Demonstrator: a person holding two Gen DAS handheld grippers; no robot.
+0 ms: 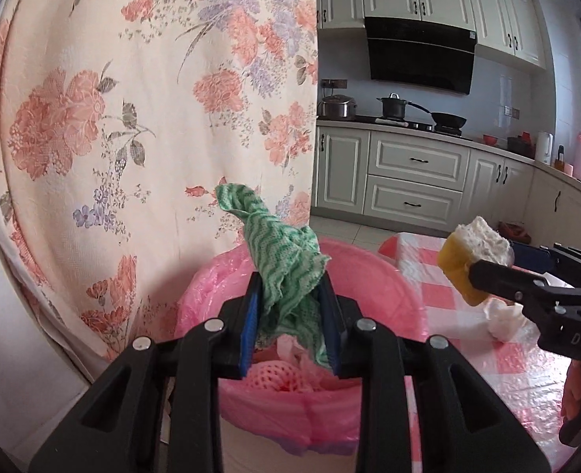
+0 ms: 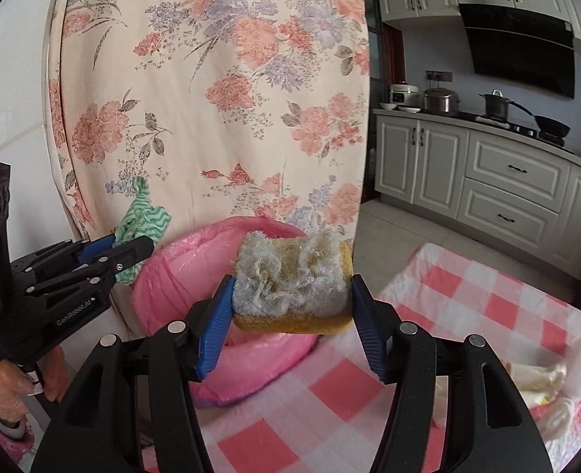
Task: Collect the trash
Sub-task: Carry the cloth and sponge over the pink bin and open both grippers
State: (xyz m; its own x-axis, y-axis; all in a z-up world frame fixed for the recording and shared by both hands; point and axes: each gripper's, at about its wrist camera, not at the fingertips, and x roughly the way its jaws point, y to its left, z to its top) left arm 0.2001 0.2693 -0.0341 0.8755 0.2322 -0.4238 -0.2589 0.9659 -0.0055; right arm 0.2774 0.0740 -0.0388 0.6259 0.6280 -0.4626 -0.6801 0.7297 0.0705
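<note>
Drop-off step; left claw (image 1: 290, 307) clenched on green cloth (image 1: 286, 260) above pink-lined bin (image 1: 389, 272); right claw (image 2: 292, 291) grasping worn sponge (image 2: 290, 280) beside it; next: centre over bin, release.

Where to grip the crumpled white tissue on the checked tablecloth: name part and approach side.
Pinch the crumpled white tissue across its raised middle, coming from above. It lies loose on the checked tablecloth, a soft wad without edge or handle, so any bunched fold will do. The right hand-held gripper must drop the sponge first.
</note>
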